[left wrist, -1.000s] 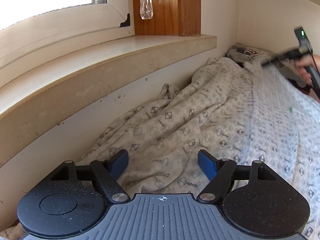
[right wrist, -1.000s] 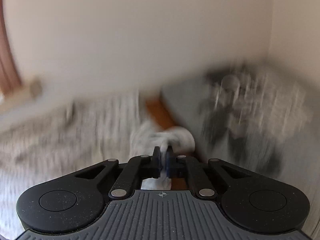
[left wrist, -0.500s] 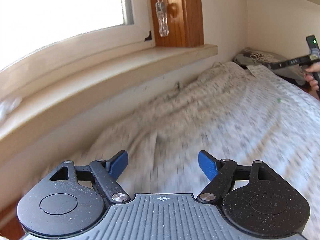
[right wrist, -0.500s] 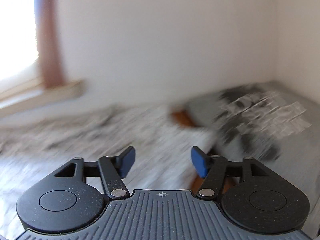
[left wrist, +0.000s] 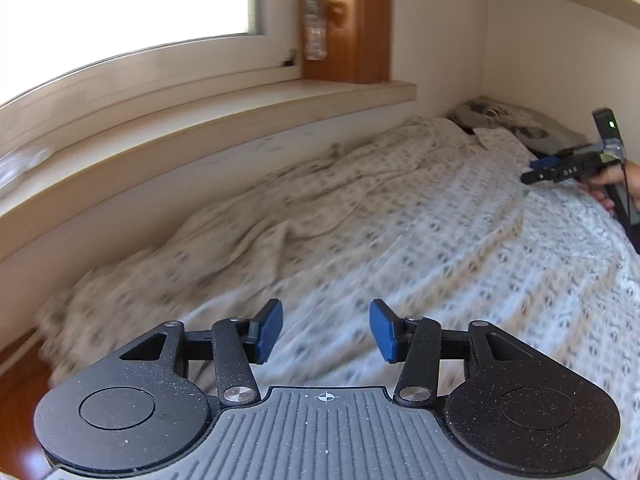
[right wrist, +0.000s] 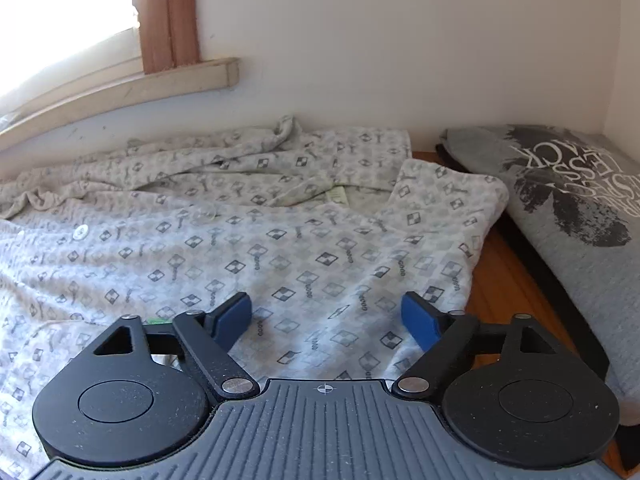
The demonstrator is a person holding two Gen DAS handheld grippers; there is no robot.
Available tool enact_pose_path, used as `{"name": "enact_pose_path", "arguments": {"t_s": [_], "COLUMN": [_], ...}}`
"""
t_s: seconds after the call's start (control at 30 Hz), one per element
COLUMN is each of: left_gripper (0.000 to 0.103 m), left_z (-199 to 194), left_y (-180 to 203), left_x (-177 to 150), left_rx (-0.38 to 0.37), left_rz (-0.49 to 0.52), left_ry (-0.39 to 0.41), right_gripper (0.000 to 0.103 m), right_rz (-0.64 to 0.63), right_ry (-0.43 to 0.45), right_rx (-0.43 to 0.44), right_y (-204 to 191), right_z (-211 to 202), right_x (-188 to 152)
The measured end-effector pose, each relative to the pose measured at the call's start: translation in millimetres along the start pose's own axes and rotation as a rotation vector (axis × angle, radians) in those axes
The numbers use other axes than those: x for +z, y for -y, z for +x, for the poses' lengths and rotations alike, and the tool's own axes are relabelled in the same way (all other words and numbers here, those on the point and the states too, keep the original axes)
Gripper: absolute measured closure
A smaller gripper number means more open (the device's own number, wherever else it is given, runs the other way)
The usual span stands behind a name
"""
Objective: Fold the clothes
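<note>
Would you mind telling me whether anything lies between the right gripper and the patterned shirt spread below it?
Nothing visible does. The right gripper hangs directly over the patterned shirt, its jaws opening with only bare fabric showing between them. The grey printed T-shirt lies off to the right, clear of that path.

Daylight floods in through the window, blown out to pure white in both views. The patterned shirt below it smears with motion blur in the left wrist view, yet lies sharp in the right wrist view. Fisheye distortion bows the windowsill strongly.
</note>
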State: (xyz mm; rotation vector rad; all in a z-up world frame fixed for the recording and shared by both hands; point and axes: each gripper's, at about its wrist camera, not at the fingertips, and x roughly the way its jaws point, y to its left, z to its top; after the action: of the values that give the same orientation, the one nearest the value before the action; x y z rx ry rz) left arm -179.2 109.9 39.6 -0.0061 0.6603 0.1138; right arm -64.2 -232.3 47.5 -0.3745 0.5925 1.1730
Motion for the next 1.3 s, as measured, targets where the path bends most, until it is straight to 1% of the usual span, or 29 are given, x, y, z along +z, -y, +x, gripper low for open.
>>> {"name": "enact_pose_path", "arguments": {"t_s": [0.1, 0.17, 0.2, 0.23, 0.27, 0.3, 0.37, 0.43, 0.5, 0.6, 0.63, 0.67, 0.7, 0.77, 0.83, 0.87, 1.0, 1.07, 1.2, 1.3], "left_gripper": [0.050, 0.052, 0.053, 0.068, 0.080, 0.085, 0.087, 0.087, 0.087, 0.073, 0.064, 0.058, 0.056, 0.056, 0.056, 0.056, 0.056, 0.056, 0.056, 0.058], "left_z": [26.5, 39.9, 41.9, 44.0, 45.9, 46.6, 49.4, 53.5, 52.4, 38.6, 28.7, 18.3, 4.7, -23.4, -52.3, -66.1, -111.7, -127.7, -157.0, -166.3], "left_y": [10.7, 16.0, 16.8, 17.7, 18.2, 16.2, 13.4, 15.3, 18.9, 22.1, 21.9, 21.8, 22.6, 27.0, 33.8, 39.7, 65.8, 80.0, 104.2, 119.9], "left_x": [12.6, 14.0, 13.3, 12.6, 12.1, 12.6, 13.3, 14.4, 15.6, 10.5, 6.2, 1.6, -5.2, -22.2, -42.0, -53.7, -96.0, -109.4, -125.7, -135.7], "left_rx": [-0.029, -0.034, -0.030, -0.026, -0.020, -0.003, 0.026, 0.068, 0.087, 0.113, 0.134, 0.154, 0.163, 0.168, 0.162, 0.160, 0.145, 0.138, 0.121, 0.109], "left_rz": [0.020, 0.029, 0.029, 0.030, 0.029, 0.024, 0.026, 0.043, 0.048, 0.044, 0.040, 0.036, 0.031, 0.028, 0.031, 0.035, 0.038, 0.050, 0.087, 0.137], "left_ry": [-0.039, -0.063, -0.062, -0.060, -0.059, -0.061, -0.053, -0.039, -0.043, -0.054, -0.052, -0.050, -0.048, -0.050, -0.060, -0.069, -0.099, -0.103, -0.090, -0.114], "right_gripper": [0.018, 0.017, 0.016, 0.015, 0.015, 0.014, 0.012, 0.011, 0.011, 0.011, 0.011, 0.011, 0.013, 0.020, 0.038, 0.042, 0.043, 0.043, 0.043, 0.043], "right_rz": [-0.002, -0.002, -0.002, -0.001, 0.000, 0.002, 0.004, 0.006, 0.006, 0.004, 0.004, 0.004, 0.000, -0.056, -0.114, -0.137, -0.220, -0.268, -0.370, -0.467], "right_ry": [-0.003, -0.004, -0.005, -0.006, -0.007, -0.008, -0.010, -0.010, -0.010, -0.009, -0.009, -0.008, -0.003, 0.019, 0.022, 0.017, 0.011, -0.001, -0.027, -0.051], "right_rx": [0.000, -0.003, -0.006, -0.007, -0.007, -0.008, -0.009, -0.011, -0.012, -0.015, -0.016, -0.016, -0.019, -0.038, -0.030, -0.011, 0.099, 0.144, 0.213, 0.246], "right_y": [-0.6, -0.9, -1.0, -0.5, 0.0, 0.5, 1.6, 2.5, 2.8, 2.7, 2.6, 2.8, 3.0, -4.3, -15.5, -22.1, -59.0, -81.0, -128.6, -161.3], "right_z": [1.7, 2.8, 3.2, 3.7, 4.2, 4.7, 5.7, 6.2, 6.2, 5.5, 5.3, 4.6, 2.4, -7.9, -22.7, -31.3, -69.0, -83.6, -103.6, -114.5], "right_x": [-0.3, -0.6, -0.4, -0.2, 0.0, 0.3, 0.9, 1.6, 1.8, 1.9, 2.0, 1.9, 1.1, -4.3, -11.8, -16.1, -37.3, -46.1, -56.3, -63.2]}}
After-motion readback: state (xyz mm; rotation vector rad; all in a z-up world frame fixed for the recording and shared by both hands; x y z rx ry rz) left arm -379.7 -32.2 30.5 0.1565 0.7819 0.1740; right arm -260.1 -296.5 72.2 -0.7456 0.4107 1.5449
